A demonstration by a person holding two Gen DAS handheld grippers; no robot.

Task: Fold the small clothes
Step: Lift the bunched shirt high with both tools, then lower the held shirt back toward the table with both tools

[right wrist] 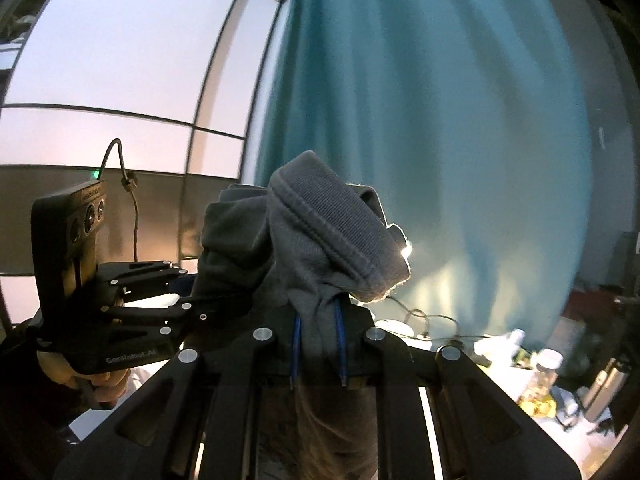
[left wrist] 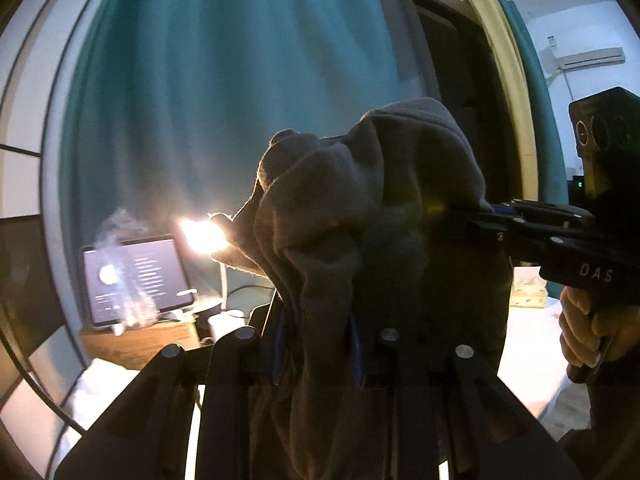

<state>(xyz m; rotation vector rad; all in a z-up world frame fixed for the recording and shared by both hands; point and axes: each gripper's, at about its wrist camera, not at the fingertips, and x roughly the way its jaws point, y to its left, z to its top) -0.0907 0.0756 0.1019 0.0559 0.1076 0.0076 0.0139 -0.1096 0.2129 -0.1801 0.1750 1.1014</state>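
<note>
A small dark grey garment hangs lifted in the air, bunched between both grippers. My left gripper is shut on a thick fold of it, the cloth spilling up and over the fingers. In the right wrist view the same grey garment shows a ribbed hem on top, and my right gripper is shut on it between the blue pads. The right gripper reaches in from the right in the left wrist view, held by a hand. The left gripper comes in from the left in the right wrist view.
A teal curtain hangs behind. A bright lamp, a lit tablet on a cardboard box and cables lie at lower left. A white surface lies below. Bottles and jars stand at lower right in the right wrist view.
</note>
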